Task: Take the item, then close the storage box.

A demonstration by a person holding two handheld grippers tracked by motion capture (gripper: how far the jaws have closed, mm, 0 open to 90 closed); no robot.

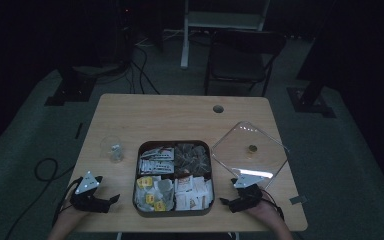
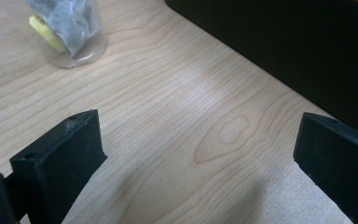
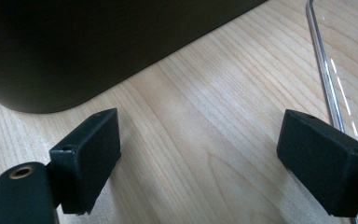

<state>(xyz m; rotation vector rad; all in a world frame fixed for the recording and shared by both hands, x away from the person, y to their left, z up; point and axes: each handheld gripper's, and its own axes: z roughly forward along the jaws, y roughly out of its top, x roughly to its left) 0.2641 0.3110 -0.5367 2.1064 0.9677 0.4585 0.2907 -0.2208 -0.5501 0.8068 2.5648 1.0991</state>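
**Dark Box of Tea Bags Sits Between Two Open Grippers**

A dark, square tea box (image 1: pixel 174 212) sits near the front edge of the light wood table (image 1: pixel 155 117). It has four parts inside, and each part is full of tea bags and little packets. The left hand-held gripper (image 1: pixel 111 200) rests on the table just left of the box. Its jaws are wide apart and hold nothing. The right hand-held gripper (image 1: pixel 226 202) rests just right of the box. Its jaws are wide apart too, and they are empty. A clear square lid (image 1: pixel 249 150) with a small gold knob lies flat to the right of the box. A small clear glass cup (image 1: pixel 112 148) stands to the left, with a tea bag inside it.
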